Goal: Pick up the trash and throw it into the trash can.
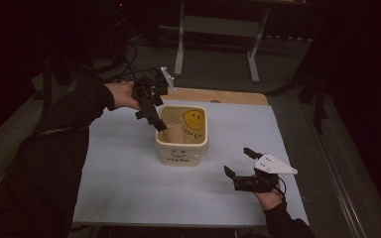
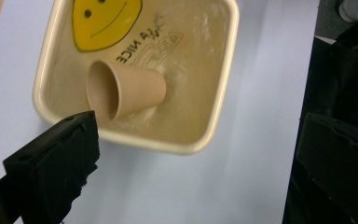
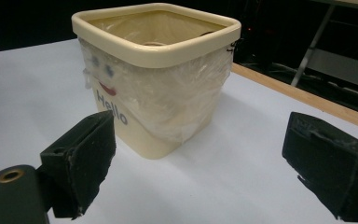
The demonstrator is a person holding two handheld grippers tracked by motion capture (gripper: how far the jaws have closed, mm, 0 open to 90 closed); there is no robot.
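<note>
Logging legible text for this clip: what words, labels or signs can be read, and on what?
"Hello": outside wall of the cream bin, under a drawn smiling face.
"NICE": inside wall of the bin, beside the yellow smiley; the fainter word above it is too blurred to read.
Brown paper cup: no text.

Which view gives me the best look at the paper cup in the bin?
The left gripper view: the paper cup lies on its side inside the bin, its mouth visible. The high view shows it small and dim; the right gripper view shows its rim at most.

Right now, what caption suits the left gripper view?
Open left gripper above a cream bin holding a tipped paper cup.
</note>
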